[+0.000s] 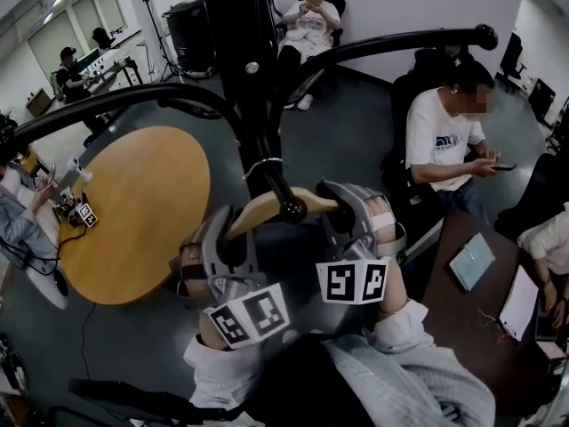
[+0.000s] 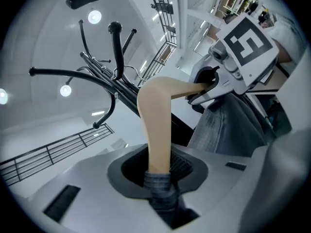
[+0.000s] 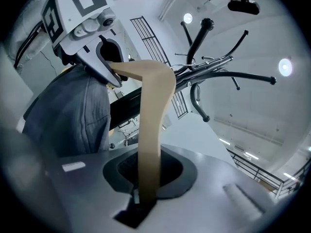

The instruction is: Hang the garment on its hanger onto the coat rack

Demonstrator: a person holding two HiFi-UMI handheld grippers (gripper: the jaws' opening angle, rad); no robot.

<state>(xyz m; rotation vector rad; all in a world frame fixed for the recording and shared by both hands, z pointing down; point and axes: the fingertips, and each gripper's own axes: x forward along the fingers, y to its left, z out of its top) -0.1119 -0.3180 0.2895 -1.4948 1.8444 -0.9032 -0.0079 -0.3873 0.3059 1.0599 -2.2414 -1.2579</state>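
A tan wooden hanger (image 1: pixel 267 207) sits just in front of the black coat rack (image 1: pixel 240 60), with its metal hook (image 1: pixel 264 163) against the pole. Whether the hook rests on a rack arm I cannot tell. My left gripper (image 1: pixel 233 231) is shut on the hanger's left end; in the left gripper view the wood (image 2: pixel 156 125) and a fold of grey garment (image 2: pixel 160 188) lie between the jaws of that gripper (image 2: pixel 158 166). My right gripper (image 1: pixel 345 205) is shut on the other end; the hanger (image 3: pixel 150 125) runs up from this gripper (image 3: pixel 147 174) to the left gripper (image 3: pixel 104 69). The garment (image 3: pixel 73 115) hangs below.
The rack's curved arms (image 1: pixel 418 38) spread left and right overhead, with an arm (image 1: pixel 89 114) over a round wooden table (image 1: pixel 133 212). People sit around: a person (image 1: pixel 444 140) close on the right, and another person (image 1: pixel 307 20) behind the rack. A dark desk (image 1: pixel 471 327) with papers stands at the right.
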